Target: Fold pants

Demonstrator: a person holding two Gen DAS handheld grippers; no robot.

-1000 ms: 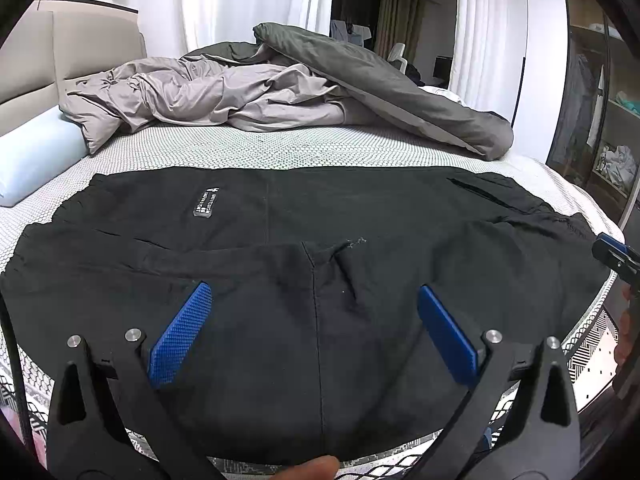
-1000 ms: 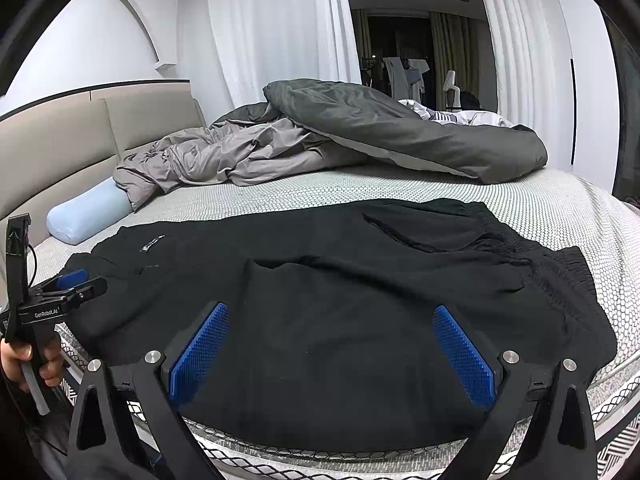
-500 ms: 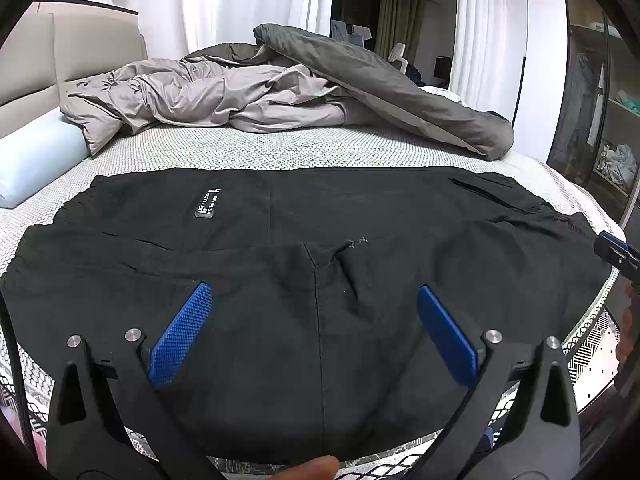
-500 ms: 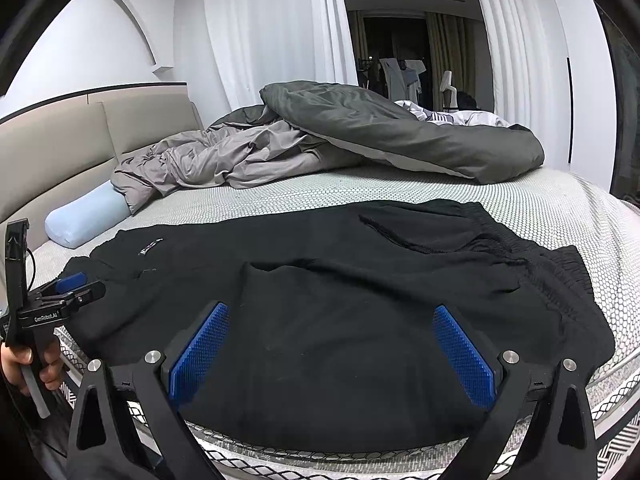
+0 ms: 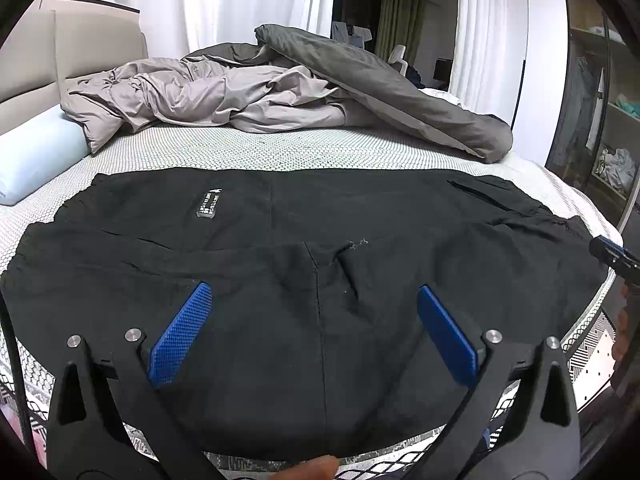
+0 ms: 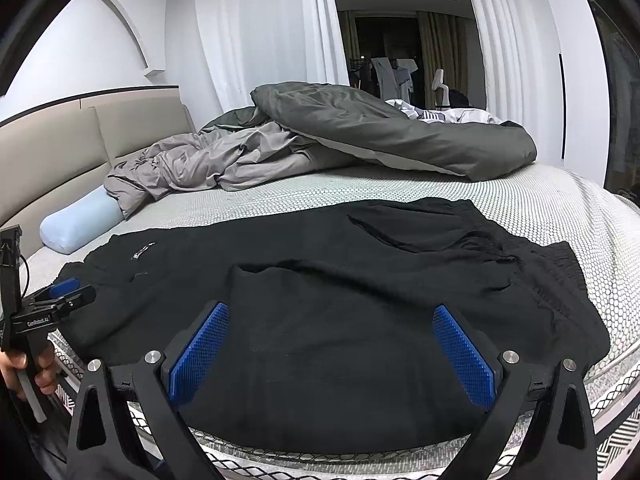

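Observation:
Black pants (image 5: pixel 320 264) lie flat across the near side of the bed, folded lengthwise, with a small white label (image 5: pixel 209 205) on the far layer; they also show in the right wrist view (image 6: pixel 340 300). My left gripper (image 5: pixel 312 332) is open and empty, hovering over the pants' near edge around the middle seam. My right gripper (image 6: pixel 332 348) is open and empty over the near edge further right. The left gripper also shows at the left edge of the right wrist view (image 6: pixel 60 296). The right gripper's tip shows at the right edge of the left wrist view (image 5: pixel 612 256).
A crumpled grey duvet (image 5: pixel 280 96) lies across the far side of the bed. A pale blue bolster pillow (image 6: pixel 76 224) sits by the beige headboard (image 6: pixel 60 148). The white patterned mattress (image 6: pixel 540 208) ends just below the grippers. An open wardrobe (image 5: pixel 600 120) stands to the right.

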